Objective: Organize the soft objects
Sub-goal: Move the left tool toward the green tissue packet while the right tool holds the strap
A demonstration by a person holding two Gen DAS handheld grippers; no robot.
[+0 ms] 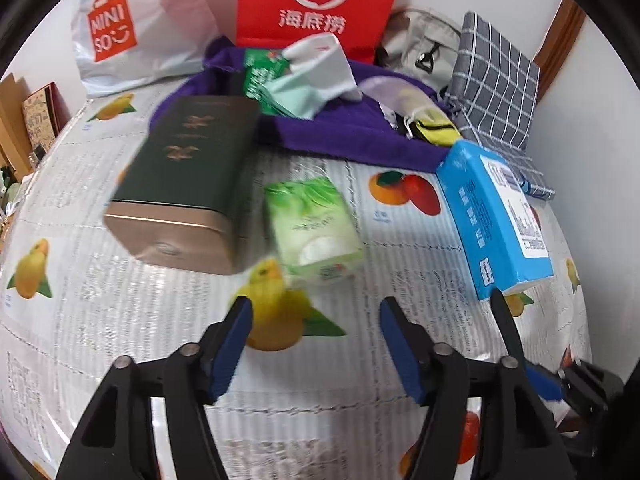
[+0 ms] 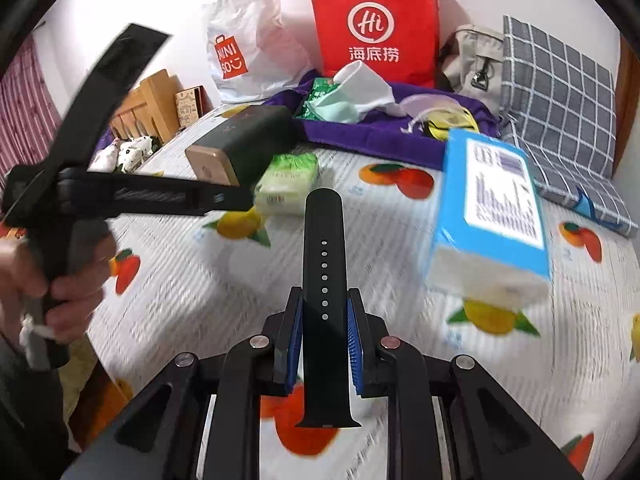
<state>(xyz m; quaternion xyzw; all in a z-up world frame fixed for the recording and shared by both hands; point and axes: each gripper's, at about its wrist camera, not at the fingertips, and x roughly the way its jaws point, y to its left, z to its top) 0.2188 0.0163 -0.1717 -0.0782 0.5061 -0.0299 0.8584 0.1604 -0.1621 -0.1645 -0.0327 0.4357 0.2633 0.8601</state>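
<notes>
Right wrist view, right tool [image 2: 323, 316] clamping black perforated watch strap [image 2: 323, 264], left tool [image 1: 316, 320] open, empty.

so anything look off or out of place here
The blue tissue pack sits tipped up on one end instead of lying flat. Among the soft things there is also a hard green tin lying on its side. The right gripper holds a watch strap.

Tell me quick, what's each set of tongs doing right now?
Right tongs clamped on black watch strap. Left tongs open, empty, above green tissue pack. Blue tissue pack close beside the strap.
</notes>
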